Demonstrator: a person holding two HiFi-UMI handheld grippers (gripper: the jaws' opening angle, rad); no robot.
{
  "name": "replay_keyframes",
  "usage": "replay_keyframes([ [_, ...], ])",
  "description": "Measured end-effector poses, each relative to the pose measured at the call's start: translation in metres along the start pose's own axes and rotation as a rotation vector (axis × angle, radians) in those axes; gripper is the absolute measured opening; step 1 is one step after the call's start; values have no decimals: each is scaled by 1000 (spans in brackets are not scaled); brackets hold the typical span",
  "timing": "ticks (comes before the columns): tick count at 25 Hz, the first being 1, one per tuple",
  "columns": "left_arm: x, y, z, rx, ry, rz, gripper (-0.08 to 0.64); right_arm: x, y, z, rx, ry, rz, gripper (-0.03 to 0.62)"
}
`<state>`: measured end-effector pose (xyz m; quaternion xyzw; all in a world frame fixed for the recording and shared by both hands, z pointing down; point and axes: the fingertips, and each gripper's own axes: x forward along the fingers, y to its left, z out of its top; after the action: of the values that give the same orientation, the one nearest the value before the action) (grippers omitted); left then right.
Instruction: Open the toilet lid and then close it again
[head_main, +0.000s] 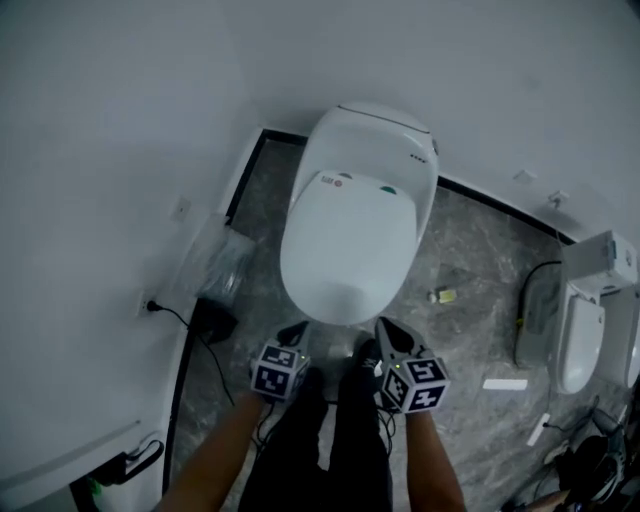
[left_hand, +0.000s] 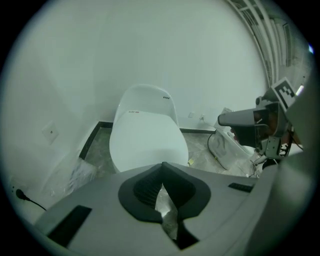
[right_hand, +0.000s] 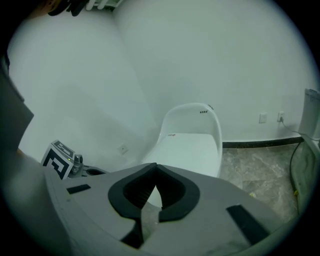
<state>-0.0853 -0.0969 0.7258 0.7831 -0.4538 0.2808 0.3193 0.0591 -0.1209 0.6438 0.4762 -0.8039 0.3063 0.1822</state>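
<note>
Nearest the camera, the left forearm (head_main: 215, 452) and right forearm (head_main: 437, 462) reach forward side by side from the bottom of the head view. Each holds a gripper that tilts forward and down. The left gripper (head_main: 293, 332) has its jaws closed tip to tip with nothing between them. The right gripper (head_main: 388, 330) is likewise closed and empty. Each carries a cube (head_main: 278, 372) of black-and-white square markers. Both gripper tips sit just short of the front edge of a white toilet (head_main: 395, 125), which stands on a grey marbled floor (head_main: 470, 250). The toilet lid (head_main: 348, 250) is down, covering the bowl. Near its rear edge are a small red mark (head_main: 327, 180) and a green mark (head_main: 388, 188), with writing too small to read. Behind the toilet rises a plain white wall (head_main: 120, 120). Off to the right stands a second toilet (head_main: 585, 325), well apart from the first.
</note>
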Motion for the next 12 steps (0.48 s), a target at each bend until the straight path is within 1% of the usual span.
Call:
replay_keyframes([
  [7,51,27,-59,-4,119,27,8,56,-2,-45,-13,92,45,11],
  [12,77,35,-88,-25,150,31,8,74,-1,-69,-6,120,65,11],
])
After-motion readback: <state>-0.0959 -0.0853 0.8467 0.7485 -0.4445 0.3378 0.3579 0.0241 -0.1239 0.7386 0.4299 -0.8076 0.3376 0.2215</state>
